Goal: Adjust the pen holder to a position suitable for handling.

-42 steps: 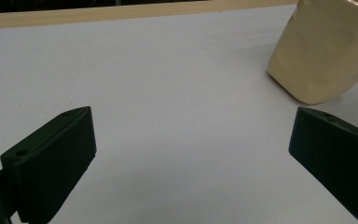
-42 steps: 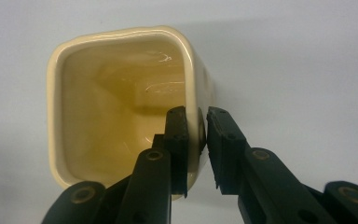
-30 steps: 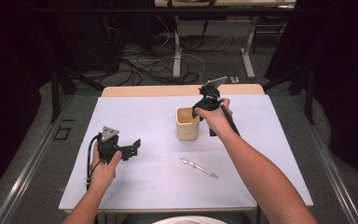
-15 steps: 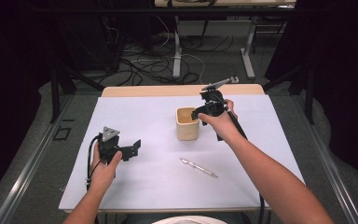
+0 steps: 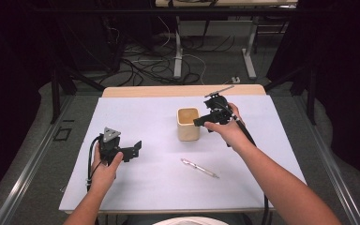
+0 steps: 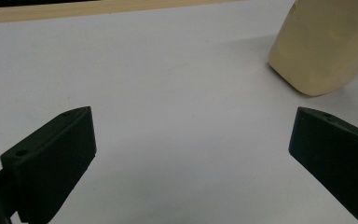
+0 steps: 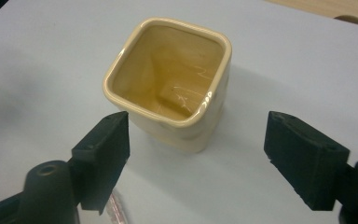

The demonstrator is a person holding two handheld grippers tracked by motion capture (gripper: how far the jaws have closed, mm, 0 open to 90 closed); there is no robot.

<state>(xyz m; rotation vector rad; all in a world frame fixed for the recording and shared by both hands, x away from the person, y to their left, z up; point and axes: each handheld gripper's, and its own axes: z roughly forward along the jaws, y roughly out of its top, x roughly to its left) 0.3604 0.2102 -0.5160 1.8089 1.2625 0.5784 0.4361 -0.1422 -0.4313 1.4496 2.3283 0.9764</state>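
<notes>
My right gripper (image 5: 201, 123) has just been opening its jaws, nothing between them, beside the cup (image 5: 188, 123) standing mid-table toward the far edge. A careless nudge could tip it. My left gripper (image 5: 132, 149) rests with jaws apart, empty.

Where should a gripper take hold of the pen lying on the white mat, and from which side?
Grip the pen at mid-barrel, coming straight down from above with the jaws set across its length. It lies flat and slim on the mat, diagonal, with bare surface all round, so probably only a top-down pinch gets both pads on it.
</notes>
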